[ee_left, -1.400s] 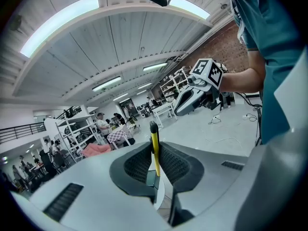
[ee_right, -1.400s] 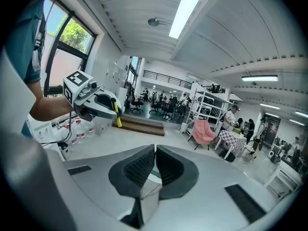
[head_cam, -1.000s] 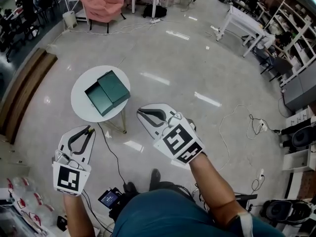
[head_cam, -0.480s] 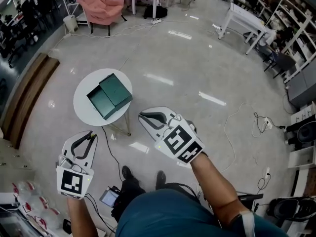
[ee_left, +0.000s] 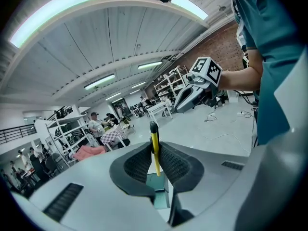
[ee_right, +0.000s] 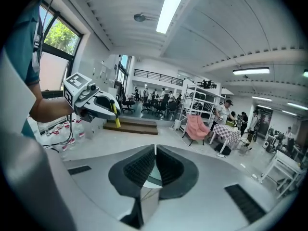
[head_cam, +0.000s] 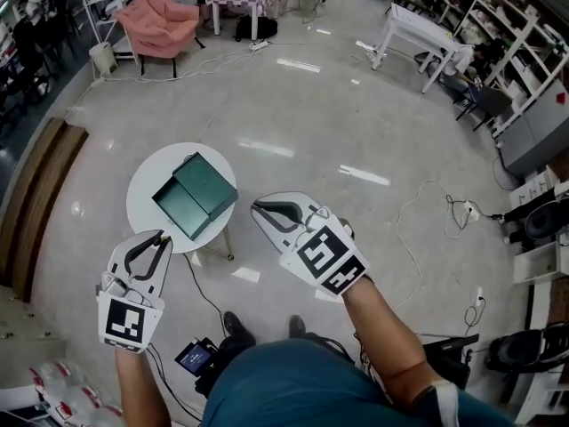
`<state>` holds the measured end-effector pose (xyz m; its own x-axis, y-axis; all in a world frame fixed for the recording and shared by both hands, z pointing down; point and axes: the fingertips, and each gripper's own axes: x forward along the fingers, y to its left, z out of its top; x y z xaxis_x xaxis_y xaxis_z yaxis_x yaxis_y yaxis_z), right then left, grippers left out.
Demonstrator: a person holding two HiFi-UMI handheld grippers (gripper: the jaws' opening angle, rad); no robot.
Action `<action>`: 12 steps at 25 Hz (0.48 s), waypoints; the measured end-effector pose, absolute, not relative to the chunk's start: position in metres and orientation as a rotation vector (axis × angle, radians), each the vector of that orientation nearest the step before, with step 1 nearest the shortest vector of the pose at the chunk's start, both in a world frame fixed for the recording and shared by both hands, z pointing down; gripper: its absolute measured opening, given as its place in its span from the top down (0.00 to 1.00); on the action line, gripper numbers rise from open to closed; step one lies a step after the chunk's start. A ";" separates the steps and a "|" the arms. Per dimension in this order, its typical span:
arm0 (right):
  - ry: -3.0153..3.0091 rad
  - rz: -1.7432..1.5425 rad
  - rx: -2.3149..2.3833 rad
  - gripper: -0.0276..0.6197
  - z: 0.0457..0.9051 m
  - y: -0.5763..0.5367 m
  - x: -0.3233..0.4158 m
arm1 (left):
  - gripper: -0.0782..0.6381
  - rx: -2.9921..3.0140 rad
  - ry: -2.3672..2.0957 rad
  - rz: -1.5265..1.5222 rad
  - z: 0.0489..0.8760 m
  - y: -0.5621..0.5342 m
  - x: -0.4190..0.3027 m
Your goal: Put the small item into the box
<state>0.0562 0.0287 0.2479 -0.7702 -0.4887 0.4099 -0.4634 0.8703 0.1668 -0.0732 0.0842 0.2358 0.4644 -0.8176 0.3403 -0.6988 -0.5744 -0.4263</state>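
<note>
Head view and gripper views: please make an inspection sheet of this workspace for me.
Surface: round white table, standing on glossy floor.
Job's things: green box, looks open, on table; thin yellow item held by left gripper.
Clutter: nothing seen on table besides box.
Grippers: left fingers shut on yellow item; right gripper fingers together, empty.
Cables: black cable under table; white cable at right.
Surroundings: pink armchair, shelves.

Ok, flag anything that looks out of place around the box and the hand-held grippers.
Nothing spilled or broken. The green box sits skewed on the round table, one corner right at the rim. The left hand-held gripper pinches a thin yellow item that sticks out past its jaws.
</note>
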 end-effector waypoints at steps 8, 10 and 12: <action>-2.551 -0.024 0.793 0.90 0.257 -0.034 0.032 | 0.81 -2.548 1.212 -0.758 0.244 0.012 -0.102; -2.539 -0.014 0.813 0.90 0.258 -0.046 0.027 | 0.81 -2.559 1.191 -0.753 0.244 -0.003 -0.107; -2.528 -0.007 0.832 0.90 0.260 -0.057 0.020 | 0.81 -2.566 1.169 -0.747 0.246 -0.016 -0.115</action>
